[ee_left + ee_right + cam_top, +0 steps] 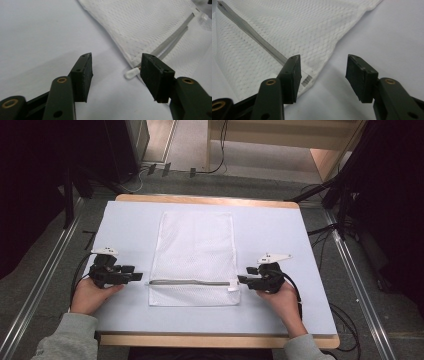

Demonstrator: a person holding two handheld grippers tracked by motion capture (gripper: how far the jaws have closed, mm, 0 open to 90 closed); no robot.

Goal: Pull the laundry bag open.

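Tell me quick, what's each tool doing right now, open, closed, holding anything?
Left tool: open, holding nothing, at the left end of the mesh bag zipper.
Right tool: open, holding nothing, at the bag's right edge.

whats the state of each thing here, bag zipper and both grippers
mesh bag: lying flat on the table, held by neither gripper
zipper: looks closed along its length
left gripper: open, at the bag's left edge by the zipper end
right gripper: open, at the bag's right edge
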